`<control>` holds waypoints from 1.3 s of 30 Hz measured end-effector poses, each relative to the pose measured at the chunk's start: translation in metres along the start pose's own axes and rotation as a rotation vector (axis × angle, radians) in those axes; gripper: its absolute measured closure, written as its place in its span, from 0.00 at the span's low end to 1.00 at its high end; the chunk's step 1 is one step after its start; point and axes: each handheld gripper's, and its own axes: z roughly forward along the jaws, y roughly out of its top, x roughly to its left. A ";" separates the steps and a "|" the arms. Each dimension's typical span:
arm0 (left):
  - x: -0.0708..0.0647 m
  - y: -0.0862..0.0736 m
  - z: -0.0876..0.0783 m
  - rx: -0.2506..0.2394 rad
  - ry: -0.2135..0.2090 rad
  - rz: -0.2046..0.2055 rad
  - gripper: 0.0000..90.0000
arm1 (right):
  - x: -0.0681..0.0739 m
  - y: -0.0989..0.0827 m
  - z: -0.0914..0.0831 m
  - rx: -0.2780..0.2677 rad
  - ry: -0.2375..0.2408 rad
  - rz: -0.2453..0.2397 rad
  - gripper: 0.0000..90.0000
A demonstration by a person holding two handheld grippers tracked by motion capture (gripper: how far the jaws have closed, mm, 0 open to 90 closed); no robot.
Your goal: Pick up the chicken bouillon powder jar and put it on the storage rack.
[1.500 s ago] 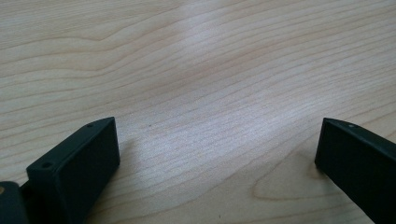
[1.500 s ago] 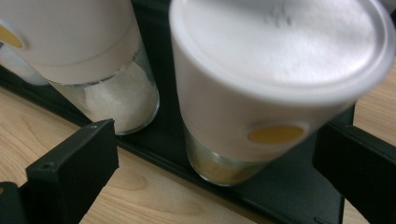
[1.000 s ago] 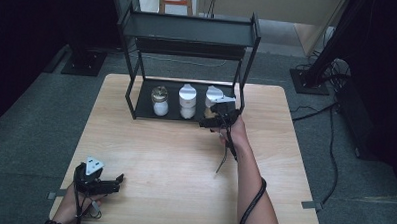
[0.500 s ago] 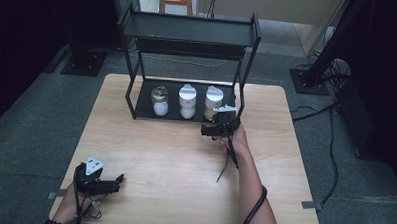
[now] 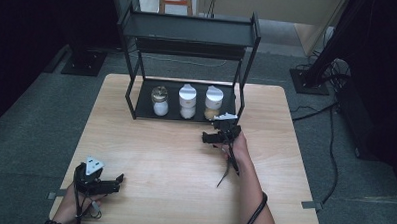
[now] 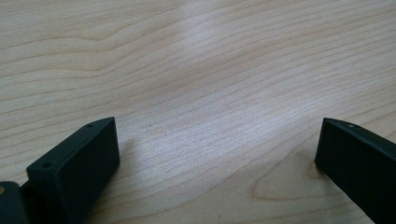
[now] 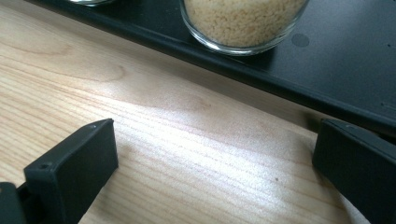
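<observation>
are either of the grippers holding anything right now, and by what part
Nothing is held. The left gripper has open jaws over bare table; the right gripper is open in front of the grain jar.

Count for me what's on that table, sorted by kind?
Jars with white lids: 2
Jar with gold lid: 1
Black shelf rack: 1
Handheld grippers: 2
Total: 6

Over pale wooden tabletop (image 7: 187, 154), the right gripper (image 7: 215, 154) holds its two black jaws wide apart with nothing between them, just short of a black shelf tray (image 7: 336, 70) bearing a glass jar (image 7: 243, 28) of beige grains.
</observation>
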 end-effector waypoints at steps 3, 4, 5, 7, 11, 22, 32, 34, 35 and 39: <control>0.000 0.000 0.000 0.000 0.000 0.000 0.00 | 0.000 -0.001 -0.001 -0.003 -0.001 -0.006 0.00; 0.000 0.000 0.000 0.000 0.000 0.000 0.00 | 0.000 -0.002 -0.001 -0.006 -0.002 -0.004 0.00; 0.000 0.000 0.000 0.000 0.000 0.000 0.00 | 0.001 -0.003 -0.002 -0.014 -0.004 -0.004 0.00; 0.000 0.000 0.000 -0.001 0.000 0.000 0.00 | 0.001 -0.005 -0.002 -0.021 -0.004 -0.002 0.00; 0.000 0.000 0.000 -0.001 0.000 0.000 0.00 | 0.001 -0.008 -0.004 -0.031 -0.005 -0.004 0.00; 0.000 0.000 0.000 -0.001 0.000 0.000 0.00 | 0.003 -0.012 -0.006 -0.040 -0.007 -0.001 0.00; 0.000 0.000 0.000 -0.001 0.000 0.001 0.00 | 0.002 -0.016 -0.010 -0.040 -0.009 0.001 0.00; 0.000 0.000 0.000 -0.001 -0.001 0.002 0.00 | 0.002 -0.016 -0.010 -0.041 -0.009 0.001 0.00; 0.000 0.000 0.000 -0.001 -0.002 0.002 0.00 | 0.001 -0.016 -0.010 -0.041 -0.009 0.000 0.00; 0.000 0.000 0.000 -0.001 -0.002 0.003 0.00 | 0.001 -0.018 -0.012 -0.041 -0.009 0.000 0.00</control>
